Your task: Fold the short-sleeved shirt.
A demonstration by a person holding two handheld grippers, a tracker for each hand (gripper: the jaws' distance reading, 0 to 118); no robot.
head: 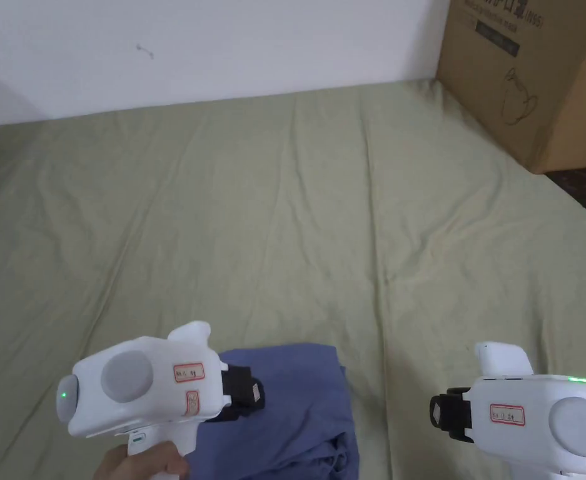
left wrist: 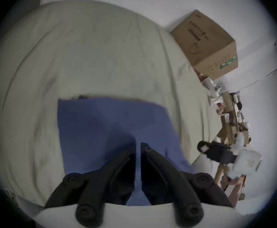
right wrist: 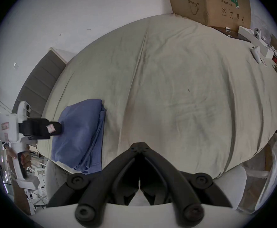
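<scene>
A blue short-sleeved shirt [head: 291,406] lies folded into a compact rectangle near the front edge of the bed; it also appears in the left gripper view [left wrist: 109,124] and the right gripper view [right wrist: 80,129]. My left gripper [head: 257,392] hovers just over the shirt's left part. Its jaws [left wrist: 138,144] stand almost together, with a thin slit and nothing held between them. My right gripper [head: 435,415] hangs over bare sheet to the right of the shirt. Its jaws [right wrist: 139,143] meet at the tips and are empty.
An olive-green sheet [head: 285,219] covers the wide bed up to the white wall. A large cardboard box [head: 535,75] stands at the back right corner. Small white items and clutter [right wrist: 256,55] lie along the right edge.
</scene>
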